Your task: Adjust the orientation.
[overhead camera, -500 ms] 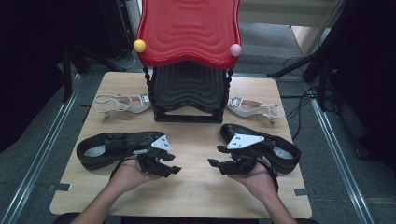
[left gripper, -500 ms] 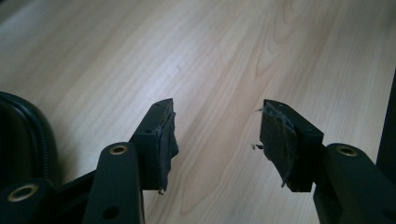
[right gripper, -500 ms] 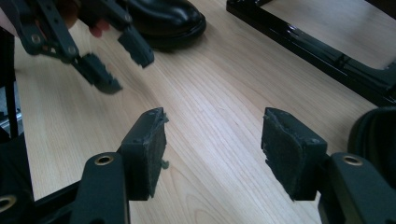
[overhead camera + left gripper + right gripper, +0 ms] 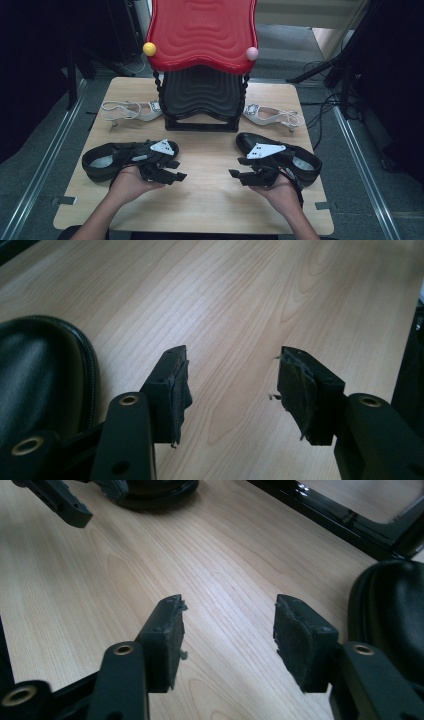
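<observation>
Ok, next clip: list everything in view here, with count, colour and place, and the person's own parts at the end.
black shoes: 2, black, left one and right one on the near half of the table, each beside a gripper
heeled sandals: 2, white, left one and right one flanking the rack's base
shoe rack: 1, red top tier over a black tier, far middle of the table
table: 1, light wood
left gripper: 1, black, jaws open, nothing between them
right gripper: 1, black, jaws open, nothing between them
hands: 2, left, right
</observation>
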`<state>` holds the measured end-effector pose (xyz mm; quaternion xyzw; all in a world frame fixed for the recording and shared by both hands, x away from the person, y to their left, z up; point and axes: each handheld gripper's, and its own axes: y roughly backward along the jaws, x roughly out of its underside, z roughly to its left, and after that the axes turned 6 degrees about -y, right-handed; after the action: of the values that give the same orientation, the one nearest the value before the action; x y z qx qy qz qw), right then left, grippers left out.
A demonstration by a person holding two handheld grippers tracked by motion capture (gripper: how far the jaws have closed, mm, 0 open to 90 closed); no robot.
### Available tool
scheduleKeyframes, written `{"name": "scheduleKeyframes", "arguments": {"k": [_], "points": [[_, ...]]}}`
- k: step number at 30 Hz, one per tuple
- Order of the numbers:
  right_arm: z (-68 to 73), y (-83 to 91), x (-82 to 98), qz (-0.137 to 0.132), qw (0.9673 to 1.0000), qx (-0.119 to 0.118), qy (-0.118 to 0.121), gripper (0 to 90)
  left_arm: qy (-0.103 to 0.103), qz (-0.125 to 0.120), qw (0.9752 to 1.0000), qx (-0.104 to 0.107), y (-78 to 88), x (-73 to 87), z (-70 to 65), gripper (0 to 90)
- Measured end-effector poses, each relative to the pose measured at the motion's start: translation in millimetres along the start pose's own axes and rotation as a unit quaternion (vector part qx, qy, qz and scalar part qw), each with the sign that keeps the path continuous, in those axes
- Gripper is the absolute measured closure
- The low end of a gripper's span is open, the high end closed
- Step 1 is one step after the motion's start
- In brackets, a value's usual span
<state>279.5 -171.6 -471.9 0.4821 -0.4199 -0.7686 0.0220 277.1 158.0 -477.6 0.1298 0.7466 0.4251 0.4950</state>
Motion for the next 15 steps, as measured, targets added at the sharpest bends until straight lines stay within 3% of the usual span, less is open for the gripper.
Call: {"name": "scheduleKeyframes", "arguments": {"k": [6,11,15], "points": [[-2.3,2.6,0.4,-0.005,0.9999,-0.008,-0.007,40.3,-0.021,0.008,0.9997,0.005,5.2,-3.0,-1.3,48.2],[2.0,3.9,-2.0,-0.002,0.9999,-0.002,0.016,45.9,-0.017,0.001,0.9998,0.009,13.1,-1.0,2.5,49.0],[1.6,4.6,-3.7,-0.004,0.9999,-0.003,0.012,46.7,-0.021,0.003,0.9997,0.009,21.8,0.9,3.6,48.7]]}}
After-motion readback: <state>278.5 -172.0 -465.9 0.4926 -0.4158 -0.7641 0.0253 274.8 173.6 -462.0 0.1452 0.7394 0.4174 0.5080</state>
